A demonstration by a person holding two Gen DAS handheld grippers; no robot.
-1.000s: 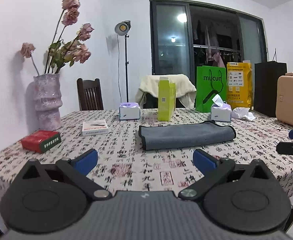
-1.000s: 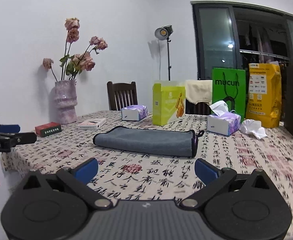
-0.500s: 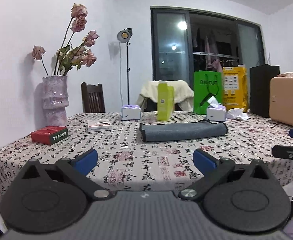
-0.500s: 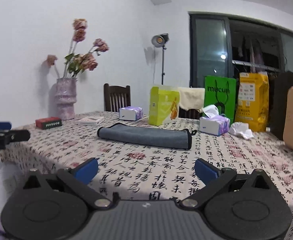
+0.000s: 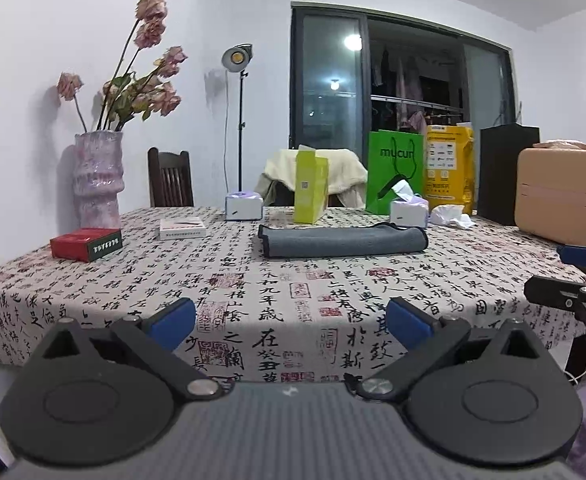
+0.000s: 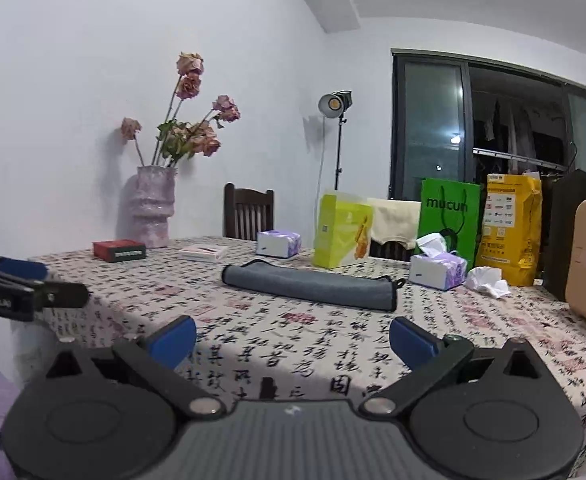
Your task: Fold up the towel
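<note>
A grey towel (image 5: 343, 241) lies folded into a long narrow strip on the patterned tablecloth, past the table's middle; it also shows in the right wrist view (image 6: 311, 285). My left gripper (image 5: 291, 322) is open and empty, held low at the table's near edge, well short of the towel. My right gripper (image 6: 291, 336) is open and empty, also back at the near edge. Each gripper appears at the side of the other's view: the right one (image 5: 573, 276), the left one (image 6: 21, 284).
On the table stand a pink vase of dried roses (image 5: 97, 182), a red box (image 5: 86, 244), a flat white box (image 5: 182, 228), tissue boxes (image 5: 243, 207) (image 6: 437, 270), a yellow-green carton (image 5: 310, 187), green (image 5: 395, 176) and yellow bags (image 5: 449, 170), a tan case (image 5: 565, 194). Chairs stand behind.
Both grippers have pulled back and sunk lower, away from the towel, to the table's near edge. The towel has not moved. Both stay open.
</note>
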